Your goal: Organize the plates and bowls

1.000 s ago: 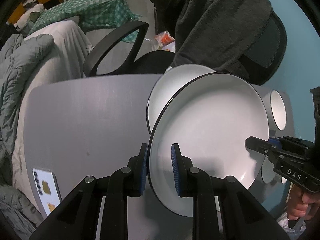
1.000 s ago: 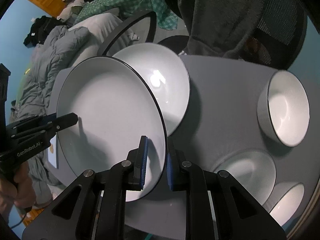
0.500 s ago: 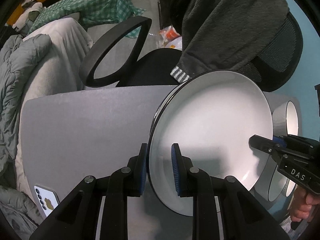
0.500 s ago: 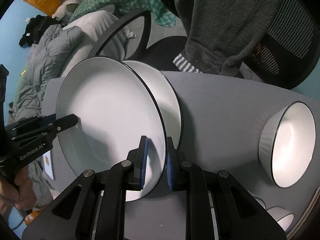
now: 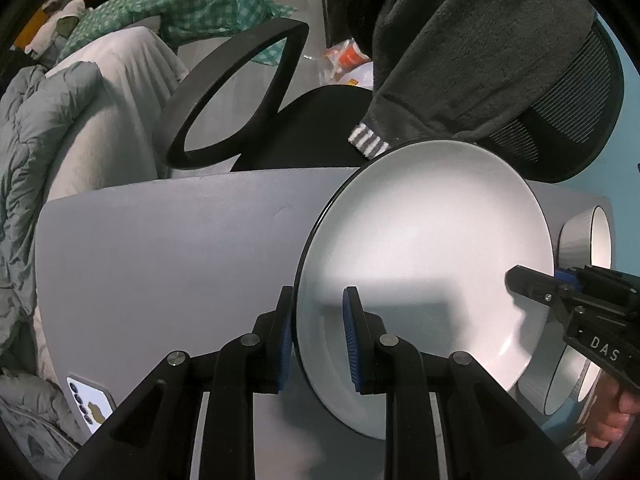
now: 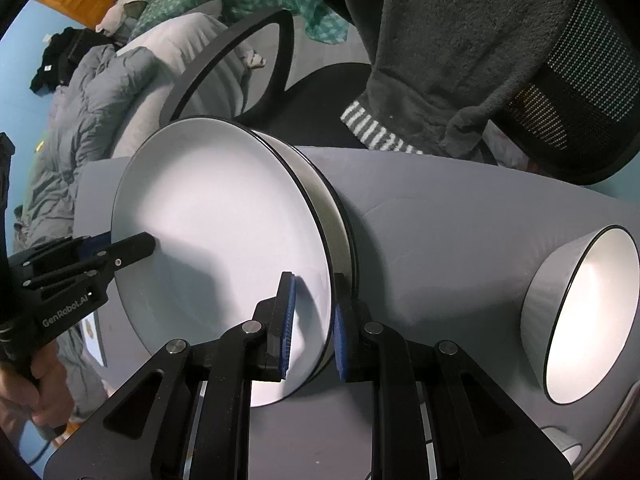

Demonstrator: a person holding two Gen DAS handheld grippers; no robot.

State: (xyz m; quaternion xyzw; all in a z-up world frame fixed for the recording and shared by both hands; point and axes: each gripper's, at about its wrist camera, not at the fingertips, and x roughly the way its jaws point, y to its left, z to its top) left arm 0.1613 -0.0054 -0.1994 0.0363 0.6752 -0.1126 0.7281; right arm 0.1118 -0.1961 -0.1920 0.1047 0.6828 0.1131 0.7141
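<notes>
- The left tongs [image 5: 316, 334] pinch the rim of a large white plate with a black edge [image 5: 432, 248]; one blue pad sits on its back, the other on its white face.
- The right tongs [image 6: 314, 320] grip the opposite rim of the same plate [image 6: 224, 240], one pad on either side of the edge.
- Held by both tongs, the plate is directly over a second white plate [image 6: 338, 216] that lies on the grey tabletop [image 6: 460, 216] near its far edge; whether the two plates touch cannot be told.
- In the left wrist view the upper plate hides the lower one almost entirely.
- A white bowl with a grey outside [image 6: 580, 312] stands on the tabletop to the right of the plates, apart from them; it also shows at the right edge of the left wrist view [image 5: 588, 236].
- More dishes show only in part near the tabletop's right corner [image 5: 568, 380].
- A phone [image 5: 90, 404] lies at the tabletop's near left corner.
- Beyond the far edge stands a black office chair [image 5: 320, 128] with a dark grey fleece garment [image 5: 460, 52] draped over its backrest.
</notes>
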